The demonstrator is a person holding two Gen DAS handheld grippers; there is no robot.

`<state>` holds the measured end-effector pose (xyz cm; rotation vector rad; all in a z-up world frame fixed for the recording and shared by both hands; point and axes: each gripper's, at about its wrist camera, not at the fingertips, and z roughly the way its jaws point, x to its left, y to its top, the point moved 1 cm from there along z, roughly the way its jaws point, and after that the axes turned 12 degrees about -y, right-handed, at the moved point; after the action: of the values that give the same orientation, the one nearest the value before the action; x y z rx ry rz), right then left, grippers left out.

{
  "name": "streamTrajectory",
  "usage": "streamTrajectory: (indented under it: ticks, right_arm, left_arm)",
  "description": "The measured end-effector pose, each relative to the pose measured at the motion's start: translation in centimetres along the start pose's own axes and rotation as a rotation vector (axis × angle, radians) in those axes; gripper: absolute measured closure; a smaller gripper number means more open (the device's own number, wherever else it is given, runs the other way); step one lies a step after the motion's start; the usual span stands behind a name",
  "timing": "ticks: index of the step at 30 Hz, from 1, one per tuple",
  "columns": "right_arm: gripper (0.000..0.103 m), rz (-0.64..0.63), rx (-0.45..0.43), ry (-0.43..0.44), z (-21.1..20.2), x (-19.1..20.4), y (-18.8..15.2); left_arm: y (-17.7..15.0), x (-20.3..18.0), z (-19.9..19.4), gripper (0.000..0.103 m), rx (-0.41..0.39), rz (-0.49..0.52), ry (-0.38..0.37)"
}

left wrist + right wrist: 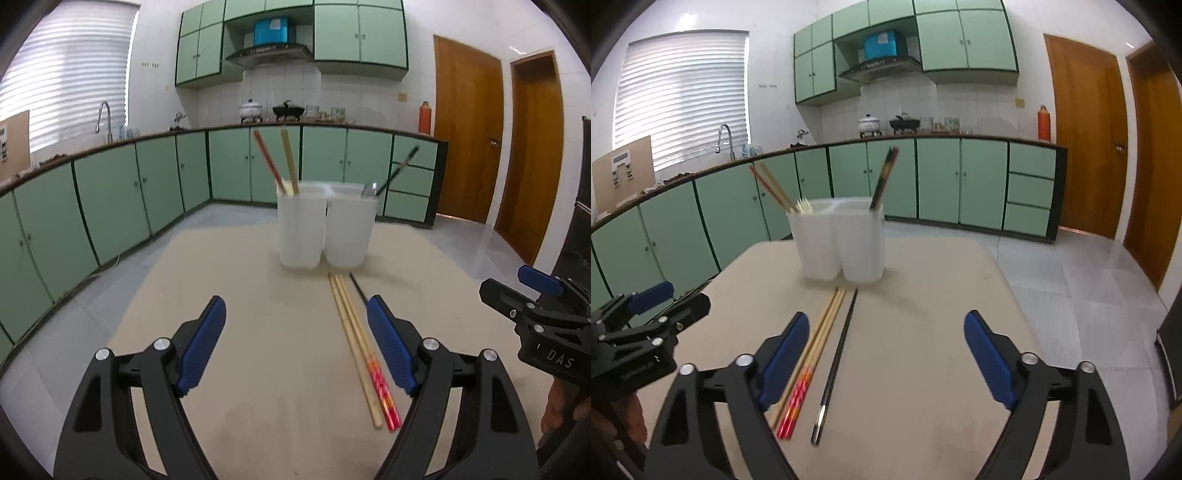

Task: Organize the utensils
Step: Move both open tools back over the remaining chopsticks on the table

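Sorting step, between picks. Both claws, left claw (295,343) and right claw (886,360), spread apart, empty. Three chopsticks (812,350) lie on counter (923,350) before holder (838,240). Next: straddle one, clamp.

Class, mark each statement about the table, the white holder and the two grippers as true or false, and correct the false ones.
1. Both grippers are open and hold nothing. True: the left gripper and right gripper have their fingers spread wide.
2. Three chopsticks lie on the table. True: a plain chopstick, a red-ended chopstick and a black chopstick.
3. The white holder is empty. False: chopsticks already stand in it.
4. The black chopstick lies crosswise over the other two. False: it lies beside them, apart.
5. The holder has been tipped onto its side. False: it stands upright.
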<state>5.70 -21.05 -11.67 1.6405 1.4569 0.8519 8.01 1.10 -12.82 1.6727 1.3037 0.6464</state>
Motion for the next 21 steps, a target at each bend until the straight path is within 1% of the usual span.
streamTrajectory:
  ticks: [2, 7, 12, 16, 21]
  right_arm:
    - [0.027, 0.006, 0.015, 0.000, 0.0, 0.2, -0.8]
    - [0.040, -0.028, 0.050, 0.005, -0.2, 1.4, -3.3]
    - [0.045, -0.036, 0.109, 0.031, -0.1, 2.3, -5.4]
    - [0.050, -0.058, 0.146, 0.048, 0.2, 3.1, -6.4]
    - [0.057, -0.064, 0.167, 0.049, 0.6, 4.0, -7.3]
  left_arm:
    - [-1.2, -0.2, 0.2, 0.027, 0.018, -0.012, 0.000]
    - [-3.5, -0.4, 0.3, 0.029, 0.055, -0.023, 0.003]
    - [-5.2, -0.4, 0.0, 0.030, 0.081, -0.026, 0.009]
    - [-5.6, -0.1, 0.3, 0.030, 0.097, -0.037, 0.025]
    - [-5.8, 0.0, 0.4, 0.031, 0.101, -0.055, 0.036]
